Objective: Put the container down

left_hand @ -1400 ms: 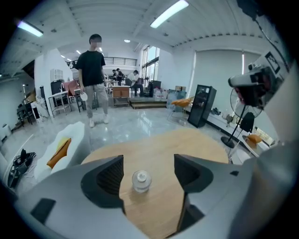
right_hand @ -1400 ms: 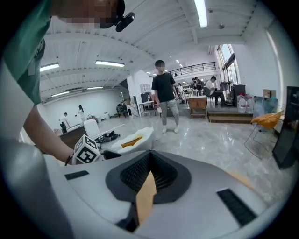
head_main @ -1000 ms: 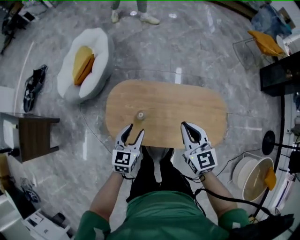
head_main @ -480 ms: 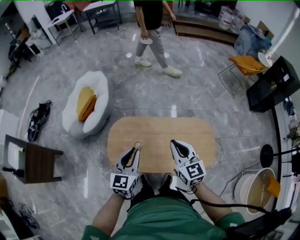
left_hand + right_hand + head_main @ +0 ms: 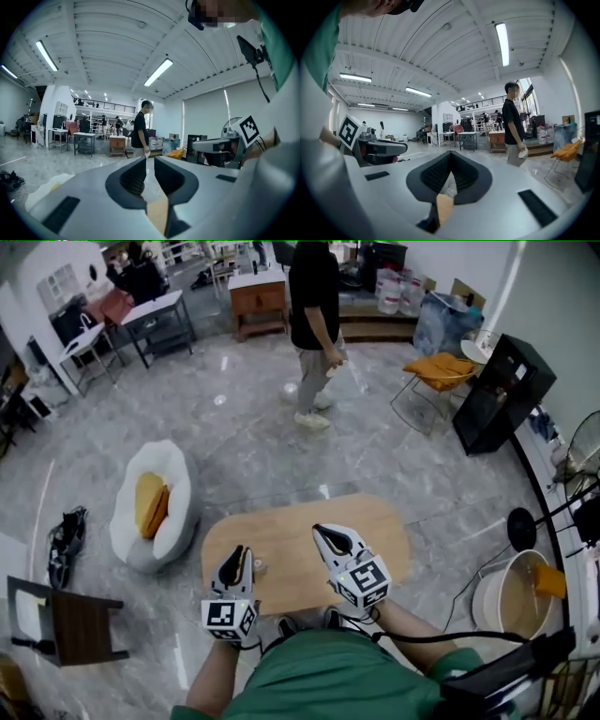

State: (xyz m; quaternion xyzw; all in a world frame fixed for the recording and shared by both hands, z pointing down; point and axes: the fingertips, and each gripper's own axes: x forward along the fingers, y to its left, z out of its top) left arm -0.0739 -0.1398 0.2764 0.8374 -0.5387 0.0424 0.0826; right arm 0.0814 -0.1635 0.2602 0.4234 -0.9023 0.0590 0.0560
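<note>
Wooden table point(image 5: 300, 521) up top, both tongs over its near edge: left gripper point(image 5: 236, 555) and right gripper point(image 5: 324, 532) are each pinched closed, nothing in them. The little container point(image 5: 259, 566) stands on the table around 8 o'clock, at the left gripper's 3 o'clock. Looks set down imo, so just avoid knocking it.

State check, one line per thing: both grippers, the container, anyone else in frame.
left gripper: shut, nothing between the jaws
right gripper: shut, nothing between the jaws
container: set down on the table, free of both grippers, next to the left gripper
person: standing well beyond the table, a pale thing in one hand
</note>
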